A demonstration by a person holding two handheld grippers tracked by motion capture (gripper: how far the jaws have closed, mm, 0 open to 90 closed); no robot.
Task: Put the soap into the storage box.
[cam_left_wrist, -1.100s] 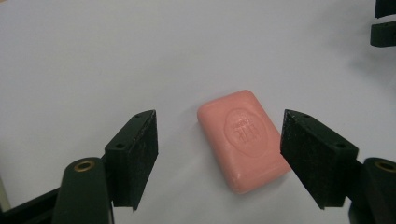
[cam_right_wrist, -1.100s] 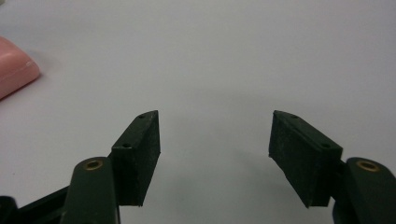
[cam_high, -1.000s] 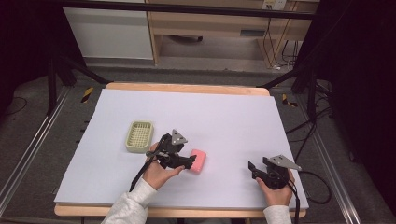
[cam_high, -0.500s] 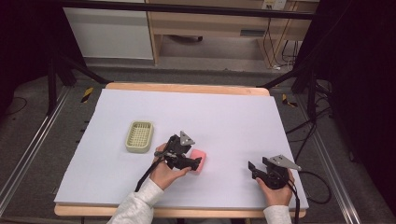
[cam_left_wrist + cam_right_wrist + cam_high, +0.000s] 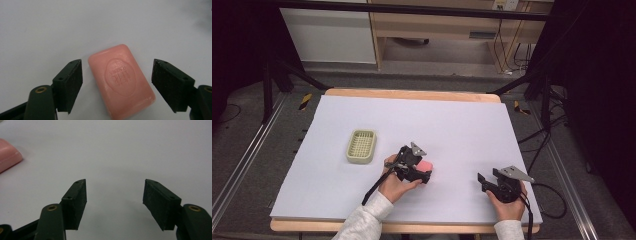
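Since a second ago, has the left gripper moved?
Yes. In the high view the left gripper has slid right and toward the near table edge, away from the green soap dish. Its jaws have just been opening, with the pink soap lying between them untouched.

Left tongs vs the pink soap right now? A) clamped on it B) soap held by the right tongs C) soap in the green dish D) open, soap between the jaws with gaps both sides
D: in the left gripper view the left tongs stand open around the soap, which lies flat on the table, a gap at each pad.
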